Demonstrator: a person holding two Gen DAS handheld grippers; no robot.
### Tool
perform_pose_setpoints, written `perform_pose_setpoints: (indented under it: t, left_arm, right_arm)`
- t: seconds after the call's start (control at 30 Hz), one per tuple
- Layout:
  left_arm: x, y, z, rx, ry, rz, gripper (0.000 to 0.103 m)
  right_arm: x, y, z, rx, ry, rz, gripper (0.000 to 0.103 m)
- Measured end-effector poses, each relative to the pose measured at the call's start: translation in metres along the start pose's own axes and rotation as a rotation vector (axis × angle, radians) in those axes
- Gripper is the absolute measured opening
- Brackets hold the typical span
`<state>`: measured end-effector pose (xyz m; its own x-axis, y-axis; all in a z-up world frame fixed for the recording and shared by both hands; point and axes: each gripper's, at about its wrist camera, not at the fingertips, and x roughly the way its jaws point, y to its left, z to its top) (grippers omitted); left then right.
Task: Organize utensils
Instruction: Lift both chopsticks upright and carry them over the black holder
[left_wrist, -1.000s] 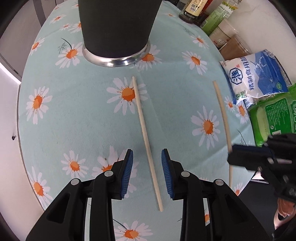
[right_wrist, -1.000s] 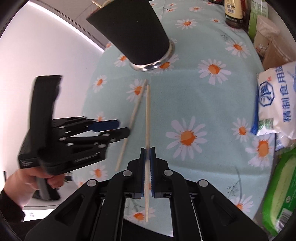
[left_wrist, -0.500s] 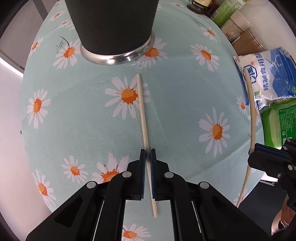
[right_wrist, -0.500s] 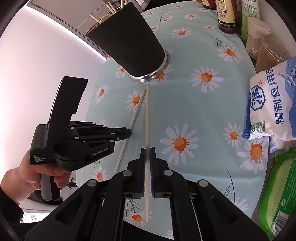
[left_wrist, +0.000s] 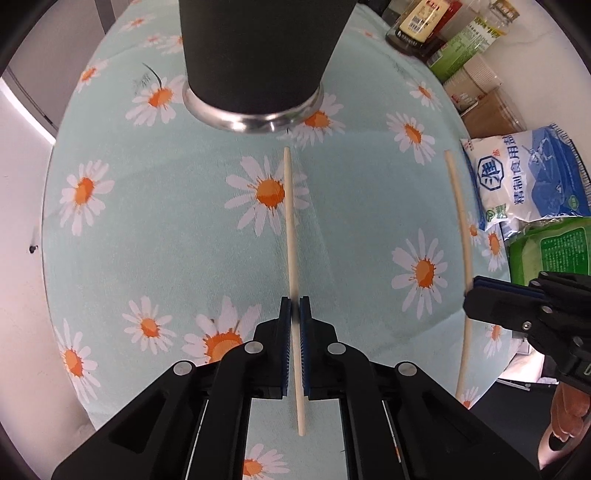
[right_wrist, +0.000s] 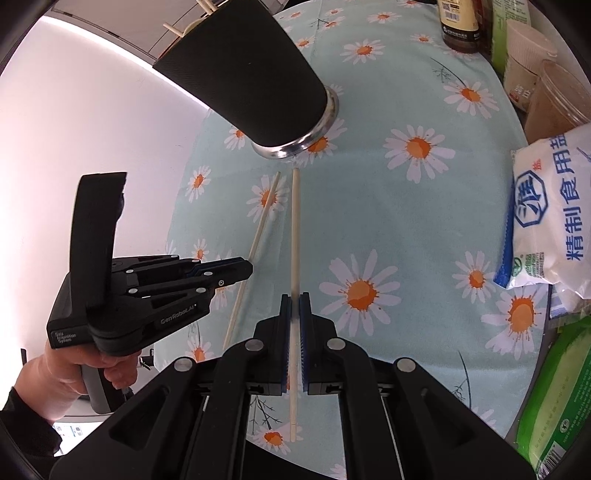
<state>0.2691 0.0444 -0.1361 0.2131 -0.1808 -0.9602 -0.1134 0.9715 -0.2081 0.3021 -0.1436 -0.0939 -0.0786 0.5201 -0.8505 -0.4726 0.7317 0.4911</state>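
Daisy-print counter (left_wrist: 155, 229), black utensil cup (left_wrist: 258, 55) at 12 o'clock. My left tongs (left_wrist: 294, 314) just snapped shut on the second chopstick (left_wrist: 290, 221); right tongs (right_wrist: 294, 306) pinch theirs (right_wrist: 294, 229) too, so both look ready for the cup.

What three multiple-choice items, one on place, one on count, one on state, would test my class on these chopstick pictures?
1. Where does the black cup stand?
A. beyond the chopsticks' far tips
B. on the salt bag
C. behind the grippers

2. How many chopsticks are gripped?
A. none
B. one
C. two

3. How is the left gripper?
A. wide open
B. shut on a chopstick
C. shut on nothing

Key: 1 A, the cup's metal base sits past both tips. 2 C, the left chopstick and right chopstick each sit between pads; the right gripper is clamped too. 3 B, its blue pads pinch the stick.
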Motion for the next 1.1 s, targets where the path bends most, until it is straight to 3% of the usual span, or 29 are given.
perform_pose_setpoints:
  t: [0.33,0.63,1.1]
  left_arm:
    - [-0.034,0.011,-0.017,0.015,-0.082,-0.067,0.004]
    - [-0.063,0.028,-0.029,0.015,-0.134,-0.147,0.004]
    - [-0.095,0.043,-0.034,0.093,-0.284,-0.200,0.004]
  right_arm:
    - [0.008,0.020,0.010,-0.015,-0.019,-0.062,0.006]
    - [0.008,0.035,0.015,0.007,-0.055,-0.057,0.006]
    - [0.007,0.070,0.020,-0.025,-0.178,-0.071,0.006]
